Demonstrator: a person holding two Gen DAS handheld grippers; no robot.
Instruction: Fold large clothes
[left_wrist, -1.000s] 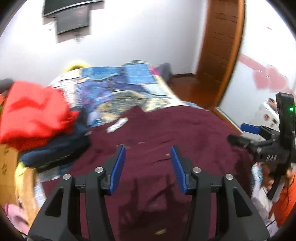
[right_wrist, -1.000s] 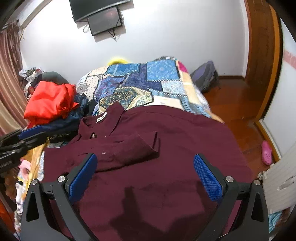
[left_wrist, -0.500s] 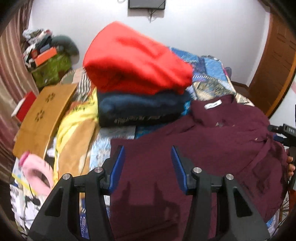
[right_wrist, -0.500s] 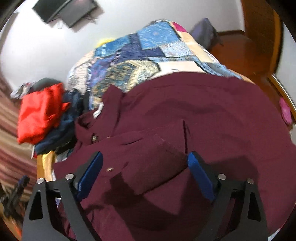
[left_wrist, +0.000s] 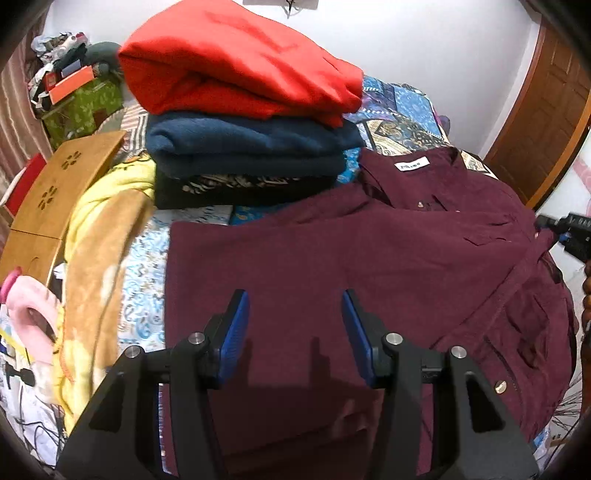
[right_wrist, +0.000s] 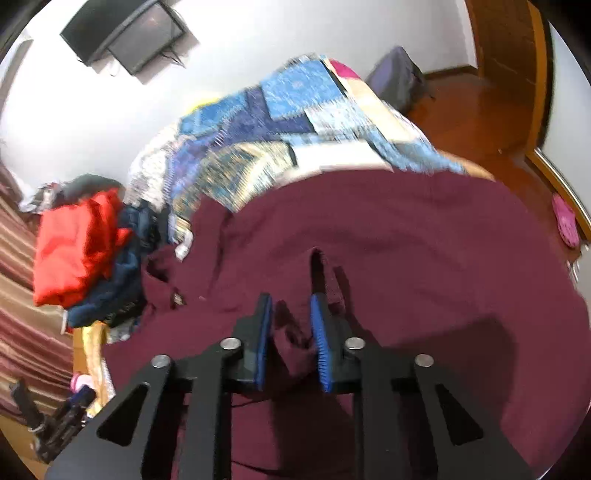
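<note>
Swinging down from a view across the bed, the left gripper is now hanging with jaws half spread and empty over the near hem of the maroon shirt, which is lying flat on the patterned bedspread ahead of both tools. Its partner, the right gripper, has just been closing and is now pinching a bunched ridge of the folded-in sleeve. That bite is looking shallow and gathered: judging from this, lifting on it could let cloth slip free or drag the whole shirt askew toward the folded stack at left.
</note>
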